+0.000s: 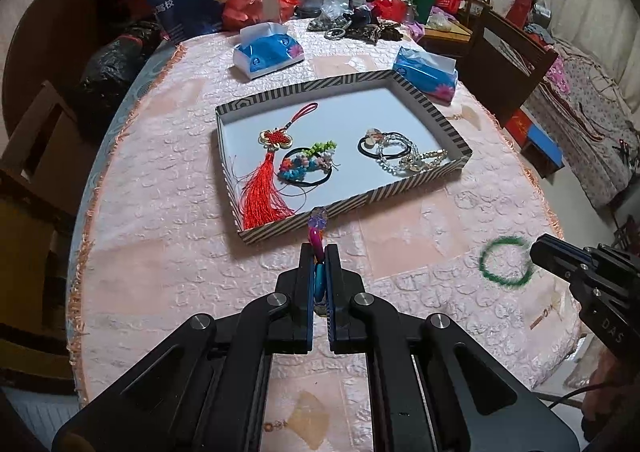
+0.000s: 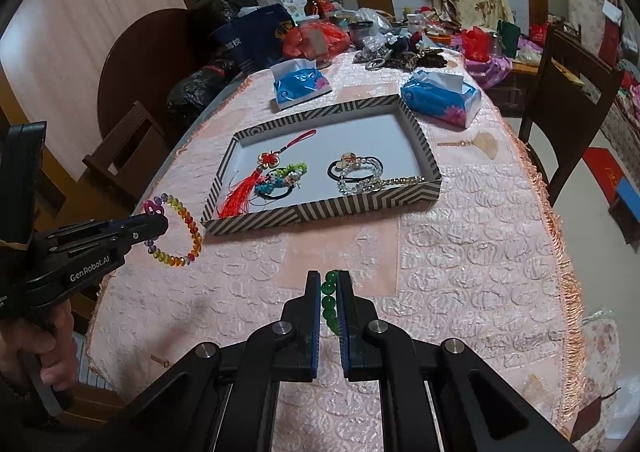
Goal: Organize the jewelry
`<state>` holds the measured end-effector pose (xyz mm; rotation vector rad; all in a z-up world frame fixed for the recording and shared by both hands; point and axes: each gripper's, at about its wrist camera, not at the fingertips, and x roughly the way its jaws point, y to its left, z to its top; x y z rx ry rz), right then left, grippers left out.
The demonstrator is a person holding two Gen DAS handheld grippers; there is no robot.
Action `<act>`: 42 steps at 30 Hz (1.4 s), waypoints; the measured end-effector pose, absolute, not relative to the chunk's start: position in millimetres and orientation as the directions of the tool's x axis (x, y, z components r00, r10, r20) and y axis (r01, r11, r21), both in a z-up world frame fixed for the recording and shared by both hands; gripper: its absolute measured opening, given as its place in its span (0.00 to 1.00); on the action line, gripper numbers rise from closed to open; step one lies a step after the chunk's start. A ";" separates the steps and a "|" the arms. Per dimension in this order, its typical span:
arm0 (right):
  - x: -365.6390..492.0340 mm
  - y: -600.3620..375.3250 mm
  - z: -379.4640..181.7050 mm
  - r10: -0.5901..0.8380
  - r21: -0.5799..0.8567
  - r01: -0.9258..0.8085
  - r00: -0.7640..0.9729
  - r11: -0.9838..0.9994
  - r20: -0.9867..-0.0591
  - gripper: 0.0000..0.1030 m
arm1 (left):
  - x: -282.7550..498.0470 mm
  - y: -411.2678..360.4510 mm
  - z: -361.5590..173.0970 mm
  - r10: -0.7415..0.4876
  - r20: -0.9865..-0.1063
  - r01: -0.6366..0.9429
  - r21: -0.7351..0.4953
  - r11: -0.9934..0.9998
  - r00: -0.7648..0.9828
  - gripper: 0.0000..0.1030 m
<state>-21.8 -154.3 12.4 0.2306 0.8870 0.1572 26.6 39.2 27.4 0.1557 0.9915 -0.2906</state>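
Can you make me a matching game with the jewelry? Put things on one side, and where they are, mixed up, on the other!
Things:
1. rainbow bead bracelet
2. green bead bracelet
3. red tassel charm
4. blue tissue pack

Places:
A. inside the striped tray
B. in the right hand-held gripper
C. on the table beyond the tray
D. in the left hand-held gripper

Pairs: 1-D, 2-B, 3-A, 4-C

Cluttered room, pink-clothed table (image 1: 168,187), wooden chairs (image 2: 568,99)
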 end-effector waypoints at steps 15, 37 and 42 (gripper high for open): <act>-25.0 -163.6 -4.6 0.186 0.226 -0.014 0.616 0.974 -0.765 0.08 | 21.9 42.0 23.9 -0.210 -0.843 0.320 -0.047 0.946 0.496 0.03; -4.0 -128.2 -110.1 0.106 0.027 -0.151 0.546 0.988 -0.831 0.45 | 24.4 76.0 -26.5 -0.165 -0.907 0.263 -0.063 0.963 0.387 0.03; -1.2 -146.9 -104.8 0.126 0.087 -0.098 0.521 0.991 -0.844 0.13 | 29.9 67.2 -27.5 -0.188 -0.907 0.285 -0.079 0.955 0.377 0.03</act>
